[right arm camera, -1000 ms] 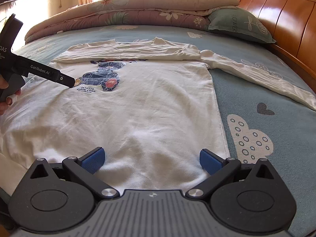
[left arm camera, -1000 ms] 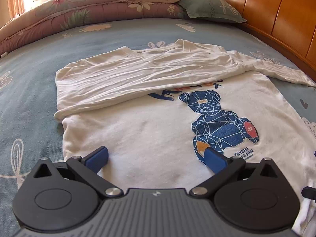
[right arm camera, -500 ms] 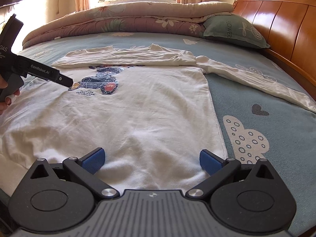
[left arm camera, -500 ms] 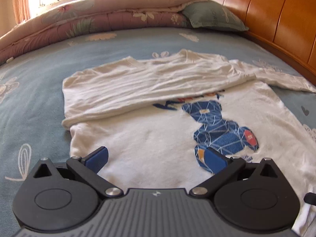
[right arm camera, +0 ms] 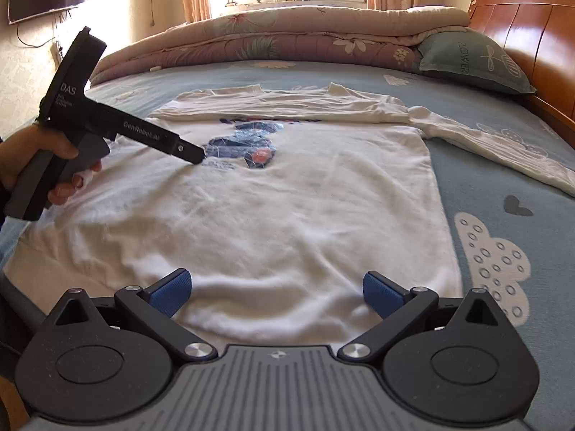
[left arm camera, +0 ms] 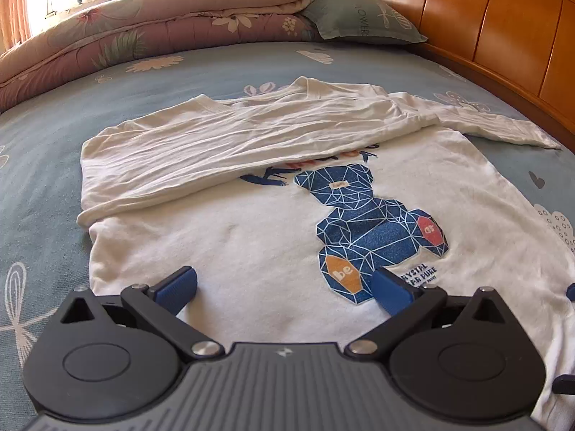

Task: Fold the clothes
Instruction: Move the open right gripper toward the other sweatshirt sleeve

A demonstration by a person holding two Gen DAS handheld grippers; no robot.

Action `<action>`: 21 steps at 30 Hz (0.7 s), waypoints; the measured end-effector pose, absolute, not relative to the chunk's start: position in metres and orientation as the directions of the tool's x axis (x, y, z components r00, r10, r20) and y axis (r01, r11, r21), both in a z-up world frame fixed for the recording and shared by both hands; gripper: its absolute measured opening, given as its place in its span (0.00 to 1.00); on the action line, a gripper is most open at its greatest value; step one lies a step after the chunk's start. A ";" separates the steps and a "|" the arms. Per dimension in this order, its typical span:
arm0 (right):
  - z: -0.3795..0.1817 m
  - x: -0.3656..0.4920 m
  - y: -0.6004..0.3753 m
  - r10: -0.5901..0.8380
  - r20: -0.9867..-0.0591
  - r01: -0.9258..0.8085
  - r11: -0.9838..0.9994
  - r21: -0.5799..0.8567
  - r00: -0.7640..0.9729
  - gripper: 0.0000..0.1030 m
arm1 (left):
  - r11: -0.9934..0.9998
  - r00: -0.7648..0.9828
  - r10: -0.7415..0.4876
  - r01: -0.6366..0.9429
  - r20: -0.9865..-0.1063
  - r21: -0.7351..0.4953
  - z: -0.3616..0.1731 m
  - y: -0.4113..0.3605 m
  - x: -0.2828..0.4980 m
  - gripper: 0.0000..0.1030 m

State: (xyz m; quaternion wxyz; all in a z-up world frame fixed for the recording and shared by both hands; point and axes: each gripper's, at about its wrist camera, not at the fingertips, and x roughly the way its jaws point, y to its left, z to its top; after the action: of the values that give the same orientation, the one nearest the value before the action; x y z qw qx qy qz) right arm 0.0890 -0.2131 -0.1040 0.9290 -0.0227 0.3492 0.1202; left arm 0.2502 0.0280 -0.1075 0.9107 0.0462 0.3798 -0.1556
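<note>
The shirt (left arm camera: 251,237) lies flat on the bed (left arm camera: 43,165) — quilt (left arm camera: 161,25) and pillow (left arm camera: 363,21) behind it.

My left wrist camera sits low over the white shirt (left arm camera: 251,244), facing the quilt (left arm camera: 161,25). My right one views it from the hem; both share the bear print (left arm camera: 373,230).

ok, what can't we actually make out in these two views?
- Top of the print on the shirt, left wrist view: covered by the folded-over sleeve.
- Near hem of the shirt, both views: hidden behind the left gripper and right gripper.
- Small print text, right wrist view: blurred, partly behind the other gripper's finger.
- Far sleeve cuff, right wrist view: cut off by the right edge.
</note>
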 end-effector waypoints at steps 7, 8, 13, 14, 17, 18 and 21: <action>-0.093 0.077 -0.228 0.177 -0.646 -0.164 0.983 0.080 0.743 1.00 | 0.953 0.681 -0.241 0.300 -0.691 -0.037 -0.102 0.028 0.247 0.99; -0.091 0.079 -0.224 0.184 -0.634 -0.174 0.982 0.080 0.751 1.00 | 0.955 0.692 -0.244 0.295 -0.680 -0.042 -0.099 0.028 0.245 0.99; -0.101 0.094 -0.212 0.182 -0.668 -0.189 0.980 0.063 0.721 1.00 | 0.938 0.719 -0.297 0.344 -0.629 -0.049 -0.087 0.024 0.235 0.99; -0.103 0.092 -0.212 0.181 -0.664 -0.191 0.980 0.058 0.726 1.00 | 0.932 0.718 -0.305 0.359 -0.625 -0.043 -0.086 0.022 0.234 0.99; -0.108 0.084 -0.213 0.179 -0.640 -0.198 0.979 0.043 0.748 1.00 | 0.930 0.710 -0.288 0.367 -0.643 -0.012 -0.091 0.017 0.235 0.99; -0.107 0.084 -0.214 0.180 -0.642 -0.201 0.979 0.041 0.745 1.00 | 0.930 0.700 -0.281 0.367 -0.656 -0.007 -0.094 0.016 0.236 0.99; -0.102 0.088 -0.215 0.183 -0.666 -0.202 0.978 0.049 0.723 1.00 | 0.935 0.665 -0.270 0.353 -0.696 -0.025 -0.104 0.017 0.241 0.99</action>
State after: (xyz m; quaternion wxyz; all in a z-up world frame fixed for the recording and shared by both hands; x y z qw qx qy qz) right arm 0.0884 -0.2155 -0.1020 0.9282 -0.0137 0.3571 0.1037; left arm 0.2408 0.0170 -0.1044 0.9107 0.0560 0.3718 -0.1710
